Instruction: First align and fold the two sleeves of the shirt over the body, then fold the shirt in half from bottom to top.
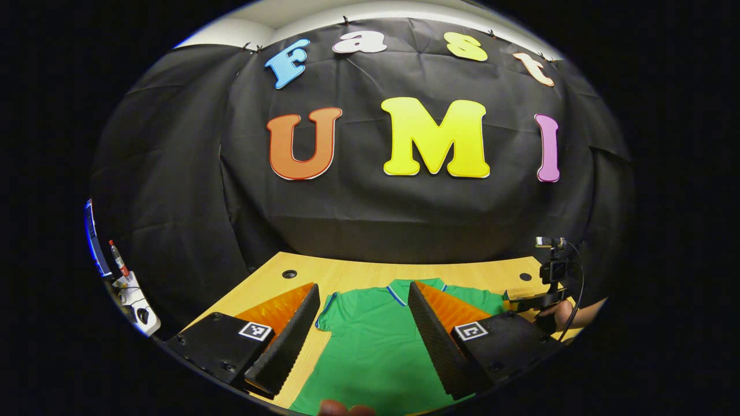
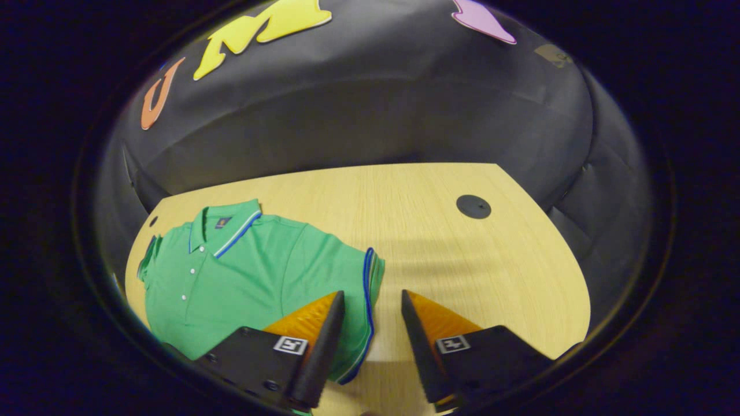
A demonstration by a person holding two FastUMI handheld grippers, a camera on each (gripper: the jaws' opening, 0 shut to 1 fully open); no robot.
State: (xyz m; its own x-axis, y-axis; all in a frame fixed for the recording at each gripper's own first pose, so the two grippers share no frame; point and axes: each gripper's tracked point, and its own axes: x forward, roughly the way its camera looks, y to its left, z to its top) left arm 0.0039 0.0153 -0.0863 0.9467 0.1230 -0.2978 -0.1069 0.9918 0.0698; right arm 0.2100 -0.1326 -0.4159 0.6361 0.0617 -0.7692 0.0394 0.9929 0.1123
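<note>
Right gripper view: right gripper (image 2: 373, 323) wide over the shirt's (image 2: 243, 271) sleeve (image 2: 361, 277); a shallow pinch could drag it. Left gripper (image 1: 364, 323) also wide.

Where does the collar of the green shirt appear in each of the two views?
Left gripper view: the collar lies low in the middle, between the left gripper fingers.
Right gripper view: the collar lies at middle left, at the shirt's far end.
Shared landmark: the wooden table.
</note>
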